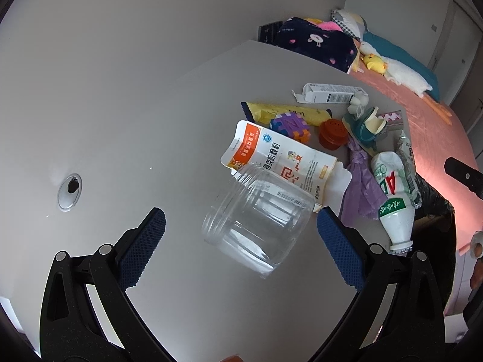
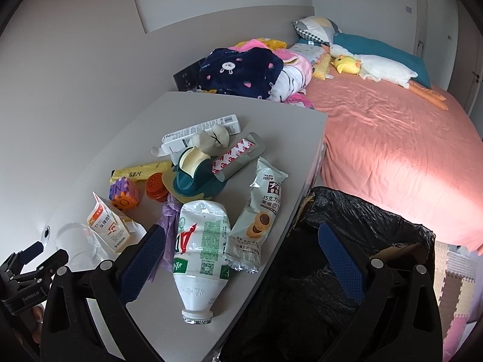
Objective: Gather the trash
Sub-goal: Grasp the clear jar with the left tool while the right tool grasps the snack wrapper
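— Trash everywhere on the pale grey tabletop point(image 2: 271, 126). Where does the left gripper point(image 1: 241, 226) stand?

— Over the near part, its jaws spread wide with nothing in them. A clear, lidless plastic jar point(image 1: 256, 220) lies on its side between the blue pads, touching neither. Its far side overlaps a torn white-and-orange medicine carton point(image 1: 283, 163).

— And the right gripper point(image 2: 241, 244)?

— Jaws also wide apart and empty. It hangs over the tabletop's edge: one finger above the tabletop, the other over the black trash bag point(image 2: 362, 220) that stands just beside the tabletop, by the pink-sheeted bed point(image 2: 392, 150).

— What lies nearest it?

— A crushed white plastic milk bottle with green and red print point(image 2: 200, 253), on its side, foil-rimmed neck toward the camera. Touching it on the bag side is a silver-and-white biscuit wrapper point(image 2: 259, 214); on the other side, a crumpled purple plastic bag point(image 2: 166, 226).

— Farther back?

— A teal tape dispenser point(image 2: 193, 175), an orange round cap point(image 2: 157, 187), a purple-and-orange foam puzzle cube point(image 2: 123, 193), a yellow packet point(image 2: 142, 170) and a long white box point(image 2: 202, 132).
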A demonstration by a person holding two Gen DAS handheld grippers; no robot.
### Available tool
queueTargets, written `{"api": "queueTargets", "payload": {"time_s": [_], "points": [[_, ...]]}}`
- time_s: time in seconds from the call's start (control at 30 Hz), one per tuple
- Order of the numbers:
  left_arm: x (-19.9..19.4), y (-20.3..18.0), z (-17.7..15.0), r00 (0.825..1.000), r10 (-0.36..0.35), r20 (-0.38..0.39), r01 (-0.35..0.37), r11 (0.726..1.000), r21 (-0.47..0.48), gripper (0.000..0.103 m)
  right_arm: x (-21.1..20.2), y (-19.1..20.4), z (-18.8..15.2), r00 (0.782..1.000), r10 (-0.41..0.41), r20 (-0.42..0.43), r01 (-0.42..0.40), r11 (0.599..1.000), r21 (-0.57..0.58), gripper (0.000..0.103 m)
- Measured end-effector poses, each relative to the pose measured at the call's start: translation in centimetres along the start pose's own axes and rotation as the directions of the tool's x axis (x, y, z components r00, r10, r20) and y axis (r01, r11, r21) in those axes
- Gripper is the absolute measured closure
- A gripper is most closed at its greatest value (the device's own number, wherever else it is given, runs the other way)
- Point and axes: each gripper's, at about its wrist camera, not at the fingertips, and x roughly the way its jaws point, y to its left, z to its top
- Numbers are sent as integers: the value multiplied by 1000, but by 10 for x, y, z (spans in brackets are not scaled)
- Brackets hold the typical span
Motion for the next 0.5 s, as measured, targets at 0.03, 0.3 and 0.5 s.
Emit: {"api": "queueTargets", "payload": {"time_s": [0.03,0.3,0.5], "points": [[3,1,0,1000,-3,-5,3,1000,-3,6,2,0,1,1000,0,0,0,1000,2,2],[20,5,-1,999,-31,-20,31,999,-19,6,30,-8,11,999,-10,-32,12,999,37,2],[30,8,4,999,-41,-21,40,999,-22,6,57,-14,17,997,-49,-58,53,997,61,2]]}}
